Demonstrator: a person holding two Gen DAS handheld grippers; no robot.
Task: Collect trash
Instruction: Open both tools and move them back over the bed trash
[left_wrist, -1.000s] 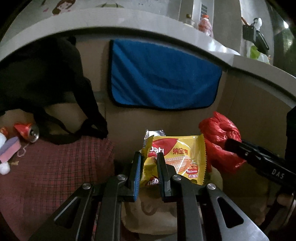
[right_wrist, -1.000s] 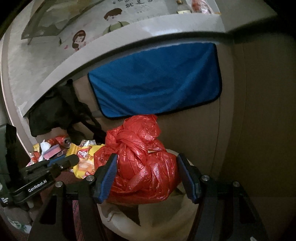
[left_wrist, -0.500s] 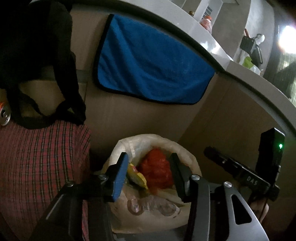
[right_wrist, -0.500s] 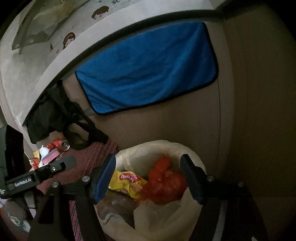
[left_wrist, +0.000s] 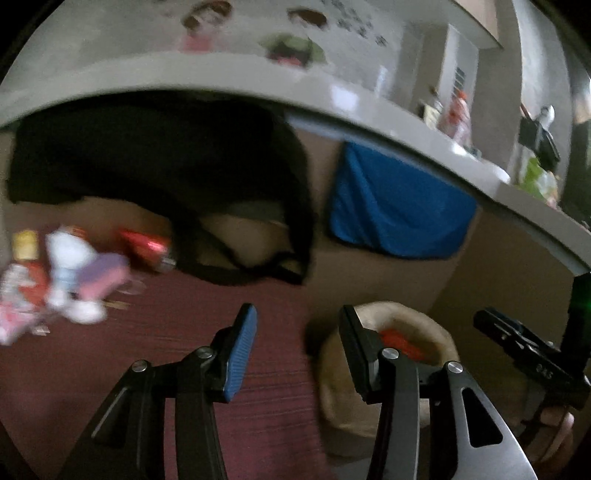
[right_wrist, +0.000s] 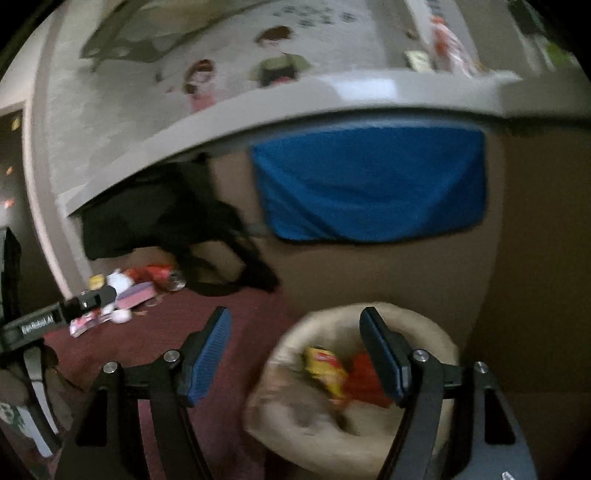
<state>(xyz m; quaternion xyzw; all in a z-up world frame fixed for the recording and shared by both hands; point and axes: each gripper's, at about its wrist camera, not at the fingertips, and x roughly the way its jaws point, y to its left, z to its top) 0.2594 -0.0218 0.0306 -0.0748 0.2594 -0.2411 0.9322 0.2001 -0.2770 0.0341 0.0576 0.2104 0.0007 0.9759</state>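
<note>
Both tongs, the left tongs (left_wrist: 295, 345) and the right tongs (right_wrist: 295, 349), are released and hold nothing. In the lower right of the right view, one pale trash bag (right_wrist: 417, 325) stands with its mouth up, with one yellow wrapper (right_wrist: 327, 369) and one red bag (right_wrist: 364, 380) inside. A small blurred heap of litter (left_wrist: 66, 273) lies at the left on the dark red cloth (left_wrist: 184, 317), well apart from the bag.

Dim, motion-blurred, fisheye-warped, dark corners
</note>
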